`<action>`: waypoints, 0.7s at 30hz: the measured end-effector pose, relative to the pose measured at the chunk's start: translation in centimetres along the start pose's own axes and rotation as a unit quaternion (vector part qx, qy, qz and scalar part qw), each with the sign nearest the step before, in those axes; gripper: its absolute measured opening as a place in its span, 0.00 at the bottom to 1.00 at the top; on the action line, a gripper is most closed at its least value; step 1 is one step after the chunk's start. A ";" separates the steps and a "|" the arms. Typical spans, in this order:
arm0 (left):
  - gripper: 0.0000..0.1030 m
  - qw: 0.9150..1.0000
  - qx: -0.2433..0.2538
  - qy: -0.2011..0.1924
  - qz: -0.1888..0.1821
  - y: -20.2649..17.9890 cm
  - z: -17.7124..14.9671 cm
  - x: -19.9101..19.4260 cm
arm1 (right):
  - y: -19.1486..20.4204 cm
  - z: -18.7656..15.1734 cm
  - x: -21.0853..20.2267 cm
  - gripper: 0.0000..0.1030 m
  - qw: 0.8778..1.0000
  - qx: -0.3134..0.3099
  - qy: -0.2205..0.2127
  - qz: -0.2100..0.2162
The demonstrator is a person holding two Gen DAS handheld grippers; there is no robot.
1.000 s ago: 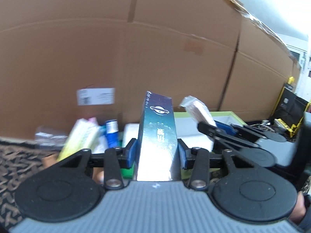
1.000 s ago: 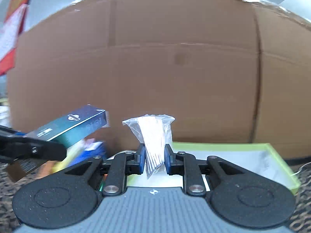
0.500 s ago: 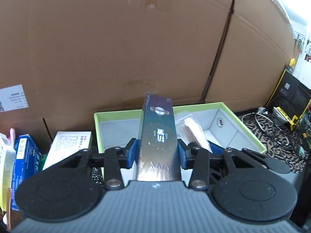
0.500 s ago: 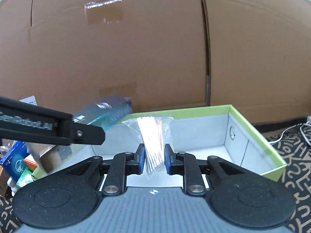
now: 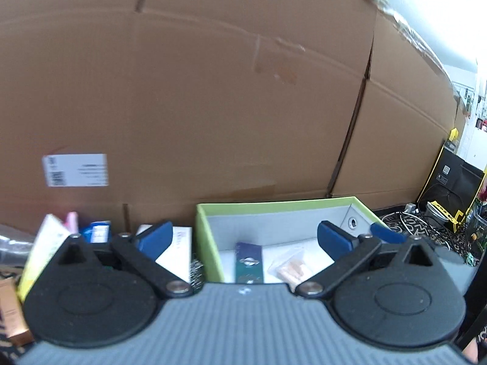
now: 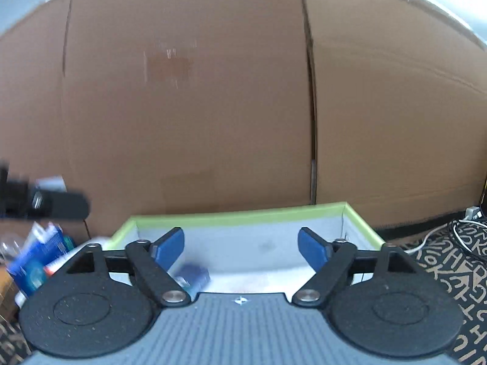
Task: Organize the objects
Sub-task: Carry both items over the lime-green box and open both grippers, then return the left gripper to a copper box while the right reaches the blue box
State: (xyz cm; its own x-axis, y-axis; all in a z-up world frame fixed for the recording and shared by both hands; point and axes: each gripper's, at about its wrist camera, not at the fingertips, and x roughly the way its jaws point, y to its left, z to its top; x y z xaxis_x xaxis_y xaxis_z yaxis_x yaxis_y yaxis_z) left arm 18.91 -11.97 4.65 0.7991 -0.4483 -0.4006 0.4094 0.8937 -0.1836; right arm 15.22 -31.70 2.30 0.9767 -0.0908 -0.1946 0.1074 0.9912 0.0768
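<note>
At the far left of the left wrist view, loose packages crowd the floor: a yellow-green packet (image 5: 45,252), a small blue carton (image 5: 96,231) and a white box (image 5: 178,254), all against a big cardboard wall (image 5: 213,106) that carries a white label (image 5: 76,170). The left gripper (image 5: 243,240) has its jaws opening wide, with nothing pressed between the blue pads (image 5: 155,238). Beyond them stands the green-rimmed box (image 5: 207,243), and on its pale floor lie the dark teal carton (image 5: 249,261) and, just to its right, the clear bag of sticks (image 5: 290,267), apart from each other. Further right, cables (image 5: 411,225) trail over a patterned rug. In the right wrist view, the right gripper (image 6: 242,248) likewise has its jaws opening with nothing held, hovering over the same box (image 6: 231,214), where the carton (image 6: 194,275) shows blurred low on the left.
</note>
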 end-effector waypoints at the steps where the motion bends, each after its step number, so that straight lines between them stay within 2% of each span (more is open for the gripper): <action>1: 1.00 1.000 -0.003 -0.003 0.004 0.3 -0.2 -0.8 | 0.1 0.2 -0.5 0.85 1.000 0.004 -0.011 0.006; 4: 1.00 1.000 -0.009 -0.008 0.022 1.6 -1.1 -3.1 | 0.6 0.5 -1.8 0.90 0.999 0.016 -0.033 0.030; 10: 1.00 0.998 -0.024 -0.005 0.066 5.2 -3.2 -9.1 | 2.9 -0.1 -4.8 0.90 0.995 0.029 -0.049 0.084; 13: 1.00 0.995 -0.046 0.012 0.084 7.1 -4.7 -10.5 | 3.8 -1.1 -5.9 0.92 0.991 0.045 -0.050 0.114; 15: 1.00 0.994 -0.068 0.022 0.088 8.4 -5.8 -11.3 | 5.1 -1.5 -6.6 1.00 0.987 0.043 -0.051 0.147; 18: 1.00 0.989 -0.100 0.035 0.100 10.3 -7.3 -12.3 | 7.1 -2.4 -7.7 1.00 0.981 0.027 -0.055 0.185; 21: 1.00 0.985 -0.115 0.036 0.120 11.8 -8.4 -13.2 | 9.3 -3.2 -8.3 1.00 0.979 0.004 -0.034 0.203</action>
State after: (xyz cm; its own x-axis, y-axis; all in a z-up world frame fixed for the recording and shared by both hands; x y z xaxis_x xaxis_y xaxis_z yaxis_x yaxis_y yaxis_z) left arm 9.48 4.69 0.23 0.8240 -0.2291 -0.5182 0.0958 0.9578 -0.2711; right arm 7.48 -21.45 1.54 0.9493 0.3037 -0.0811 -0.2907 0.9463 0.1412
